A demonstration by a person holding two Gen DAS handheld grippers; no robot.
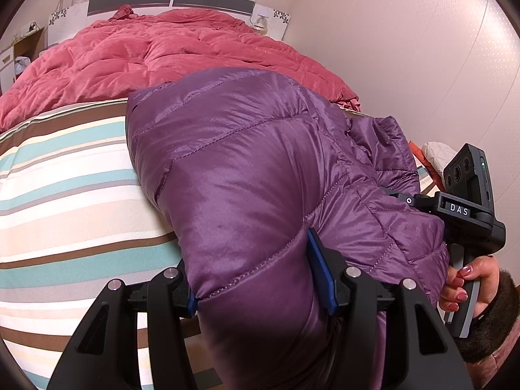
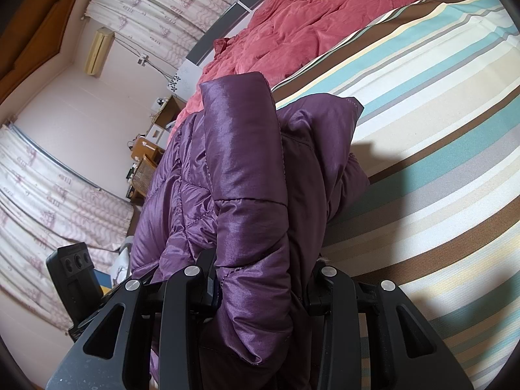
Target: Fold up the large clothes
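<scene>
A shiny purple quilted down jacket (image 1: 240,162) lies bunched on the striped bed sheet (image 1: 65,201). My left gripper (image 1: 256,279) is shut on a thick fold of the jacket, blue pads pressed into the padding. My right gripper (image 2: 260,289) is shut on another fold of the same jacket (image 2: 240,169), held up off the sheet (image 2: 422,130). The right gripper's body and the hand holding it show at the right of the left wrist view (image 1: 461,214). The left gripper's camera housing shows at the lower left of the right wrist view (image 2: 71,269).
A red quilt (image 1: 162,52) covers the far half of the bed, up to the headboard (image 1: 169,0). A wall (image 1: 406,48) runs along the bed's right side. Curtains (image 2: 48,195) and small wooden furniture (image 2: 143,159) stand beyond the bed.
</scene>
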